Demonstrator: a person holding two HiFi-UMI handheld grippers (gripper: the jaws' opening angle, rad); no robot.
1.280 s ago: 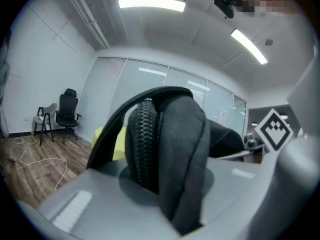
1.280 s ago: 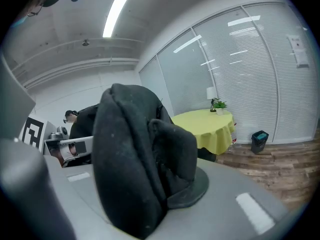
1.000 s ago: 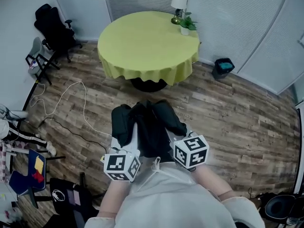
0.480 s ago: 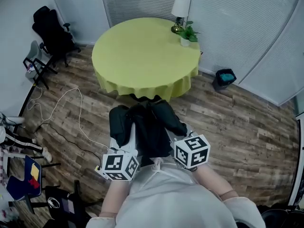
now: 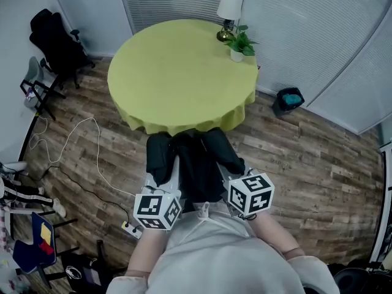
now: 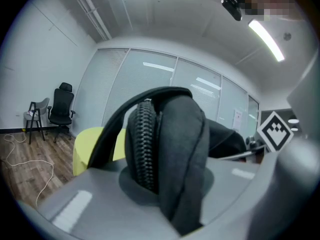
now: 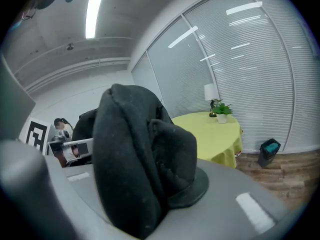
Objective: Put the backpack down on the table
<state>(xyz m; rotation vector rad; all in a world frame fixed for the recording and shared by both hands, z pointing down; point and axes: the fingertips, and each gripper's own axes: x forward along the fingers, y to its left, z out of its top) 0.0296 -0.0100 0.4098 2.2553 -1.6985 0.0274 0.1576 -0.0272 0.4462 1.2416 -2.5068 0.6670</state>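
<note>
A black backpack [image 5: 195, 164] hangs in front of me, held between both grippers just short of the round table with the yellow-green cloth [image 5: 177, 72]. My left gripper [image 5: 160, 192] is shut on the bag's left side; in the left gripper view a zipped fold of the backpack [image 6: 165, 154] fills the jaws. My right gripper [image 5: 236, 182] is shut on the right side, and in the right gripper view thick black fabric of the backpack [image 7: 135, 169] is clamped between the jaws, with the table [image 7: 210, 134] beyond.
A small lamp [image 5: 228, 8] and a potted plant [image 5: 239, 41] stand at the table's far right edge. A black office chair [image 5: 52, 38] is at the left wall, a dark bin [image 5: 288, 100] at the right. A white cable [image 5: 73, 146] trails over the wooden floor.
Both grippers and the backpack have come closer to the table; its near edge now lies right above the bag's top in the head view. The grips look unchanged.
</note>
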